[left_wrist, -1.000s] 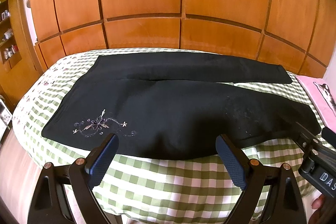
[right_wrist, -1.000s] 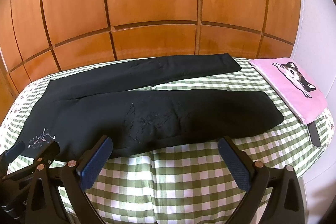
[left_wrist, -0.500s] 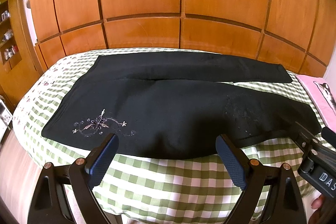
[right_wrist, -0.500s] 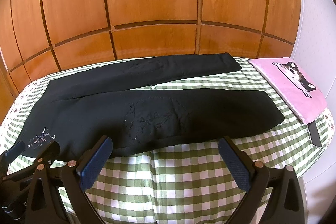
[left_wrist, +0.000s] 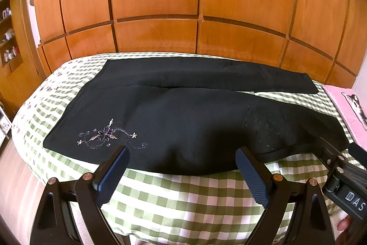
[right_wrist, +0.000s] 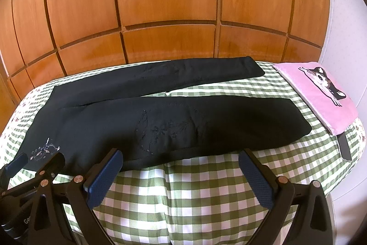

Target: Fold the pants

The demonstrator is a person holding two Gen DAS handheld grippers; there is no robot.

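The left gripper (left_wrist: 182,172) hangs released, its two blue-padded fingers (left_wrist: 112,178) spread wide and holding nothing, just off the near edge of the bed over the green-and-white checked bedspread (left_wrist: 183,199). The right gripper (right_wrist: 181,176) is likewise spread wide and empty, its blue pads (right_wrist: 257,180) poised above the checked cover at the near side, clear of the cloth. Each tool shows at the edge of the other's view: the right one at the lower right of the left wrist camera, the left one at the lower left of the right wrist camera. Just beyond both sets of fingertips lie the black pants (right_wrist: 174,128), spread flat across the bed with the waist at the left and the two legs running to the right, slightly parted so that a wedge of checked cloth shows between them. A pale floral embroidery (left_wrist: 105,136) sits on the near leg close to the waist, and a darker stitched motif (right_wrist: 169,128) lies further along the same leg. At the right end of the bed, beyond the leg hems, rests a pink pillow with a cat picture (right_wrist: 321,91). Wooden panelling (right_wrist: 165,4) rises behind the far side.
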